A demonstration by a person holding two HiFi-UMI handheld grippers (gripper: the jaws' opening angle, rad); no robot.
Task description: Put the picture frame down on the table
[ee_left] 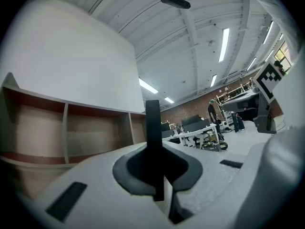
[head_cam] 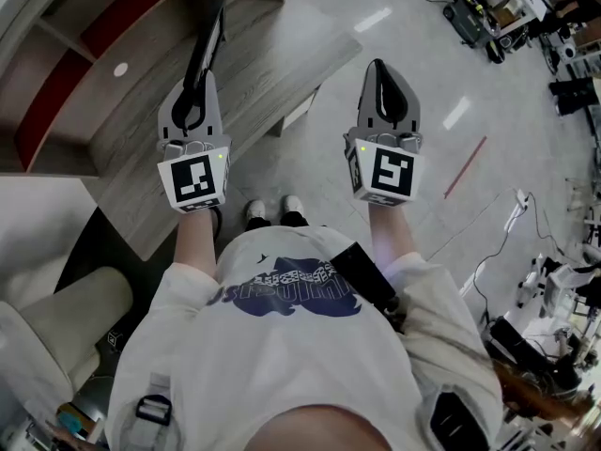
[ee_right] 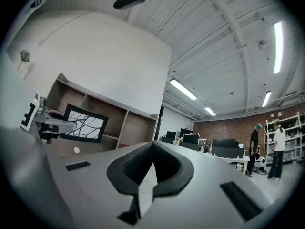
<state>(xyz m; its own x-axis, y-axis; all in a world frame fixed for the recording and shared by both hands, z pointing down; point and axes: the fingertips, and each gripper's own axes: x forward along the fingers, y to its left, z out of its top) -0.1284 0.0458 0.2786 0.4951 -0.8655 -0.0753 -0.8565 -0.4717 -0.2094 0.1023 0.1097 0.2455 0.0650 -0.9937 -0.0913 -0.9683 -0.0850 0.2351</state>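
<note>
The picture frame [head_cam: 208,45] is black and stands on edge in my left gripper [head_cam: 198,90], which is shut on its lower edge above the wooden table [head_cam: 282,54]. In the left gripper view the picture frame [ee_left: 152,137] is a thin dark bar rising between the jaws of my left gripper [ee_left: 155,175]. From the right gripper view the picture frame [ee_right: 86,123] shows its white face with black curved lines, beside my left gripper [ee_right: 51,124]. My right gripper [head_cam: 378,71] hangs over the floor to the right, shut and holding nothing; its jaws meet in the right gripper view [ee_right: 153,149].
A wooden shelf unit [head_cam: 84,54] with red backing stands behind the table, with a small white disc [head_cam: 120,69] on it. A red strip [head_cam: 465,167] lies on the grey floor. Cables and equipment [head_cam: 554,289] crowd the right side. Two people [ee_right: 276,154] stand far off.
</note>
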